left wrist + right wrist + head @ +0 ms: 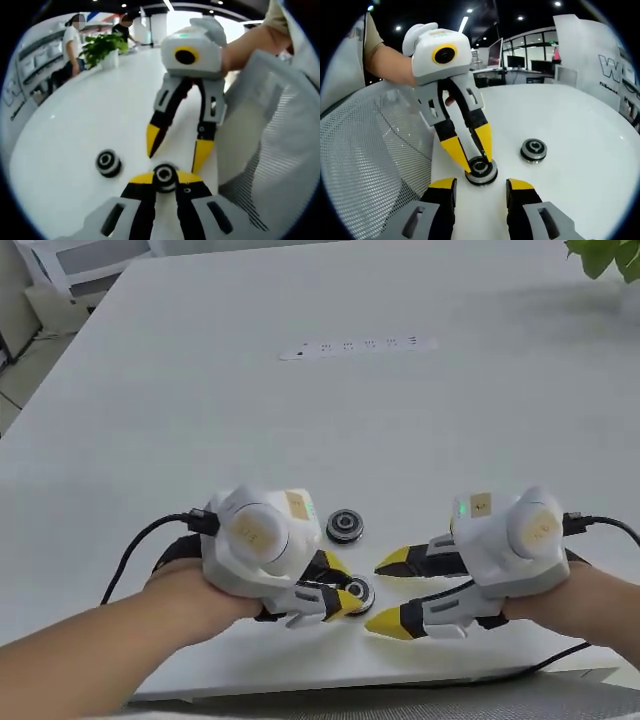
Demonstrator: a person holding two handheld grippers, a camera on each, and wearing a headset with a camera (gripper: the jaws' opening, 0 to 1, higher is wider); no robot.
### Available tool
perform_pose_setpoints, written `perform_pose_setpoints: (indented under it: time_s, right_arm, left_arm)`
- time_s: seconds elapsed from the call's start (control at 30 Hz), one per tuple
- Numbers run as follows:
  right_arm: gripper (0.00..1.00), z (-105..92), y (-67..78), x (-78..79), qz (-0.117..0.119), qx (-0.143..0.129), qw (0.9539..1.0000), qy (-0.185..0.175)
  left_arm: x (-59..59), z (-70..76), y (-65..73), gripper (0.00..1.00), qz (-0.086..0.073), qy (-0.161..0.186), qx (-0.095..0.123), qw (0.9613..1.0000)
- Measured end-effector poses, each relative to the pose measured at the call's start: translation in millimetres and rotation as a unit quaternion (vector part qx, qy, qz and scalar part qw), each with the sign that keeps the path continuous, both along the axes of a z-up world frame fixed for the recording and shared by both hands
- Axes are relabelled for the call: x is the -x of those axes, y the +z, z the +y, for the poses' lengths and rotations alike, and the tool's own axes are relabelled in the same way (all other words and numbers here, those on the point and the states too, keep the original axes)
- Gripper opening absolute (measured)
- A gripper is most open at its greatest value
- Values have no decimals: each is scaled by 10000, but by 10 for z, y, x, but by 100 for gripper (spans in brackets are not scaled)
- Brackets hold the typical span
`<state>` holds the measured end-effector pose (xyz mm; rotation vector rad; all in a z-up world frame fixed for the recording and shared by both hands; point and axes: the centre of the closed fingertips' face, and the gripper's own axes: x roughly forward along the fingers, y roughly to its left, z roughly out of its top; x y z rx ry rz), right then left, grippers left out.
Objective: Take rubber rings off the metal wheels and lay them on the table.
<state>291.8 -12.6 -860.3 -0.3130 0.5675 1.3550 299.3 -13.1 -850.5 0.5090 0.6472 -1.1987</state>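
Note:
Two small metal wheels with black rubber rings lie on the white table (200, 420). The near wheel (360, 593) (165, 176) (481, 170) sits close to the front edge, with my left gripper (345, 588) (165, 178) (472, 152) shut on it between its yellow tips. Facing it from the right, my right gripper (390, 592) (481, 185) (175, 148) is open, its jaws a short way from that wheel and holding nothing. The second wheel (345, 525) (108, 162) (533, 150) rests free a little farther back.
A white power strip (355, 345) lies across the far middle of the table. A green plant (605, 255) (102, 47) stands at the far right corner. Black cables (135, 550) trail from both grippers. The table's front edge (350, 680) runs just below the grippers.

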Motion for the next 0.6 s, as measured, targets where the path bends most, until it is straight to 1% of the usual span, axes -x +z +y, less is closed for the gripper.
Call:
perform_pose_setpoints:
  time_s: [0.1, 0.27, 0.4, 0.43, 0.6]
  right_arm:
    - [36, 36, 8, 1, 5, -29, 10000, 18]
    - [32, 88, 38, -23, 26, -156, 9999, -48]
    - [31, 121, 16, -18, 12, -137, 9999, -27]
    - [31, 131, 11, -15, 38, -136, 9999, -27]
    - [30, 147, 5, -17, -16, -112, 9999, -16]
  left_arm:
    - [-2, 5, -2, 14, -19, 35, 23, 10000]
    - [-1, 5, -2, 14, -48, 46, 62, 10000]
    - [-2, 4, 3, 14, -71, 57, 65, 9999]
    - [-3, 4, 3, 14, -74, 57, 65, 9999]
    - [-6, 5, 4, 14, -78, 75, 73, 9999]
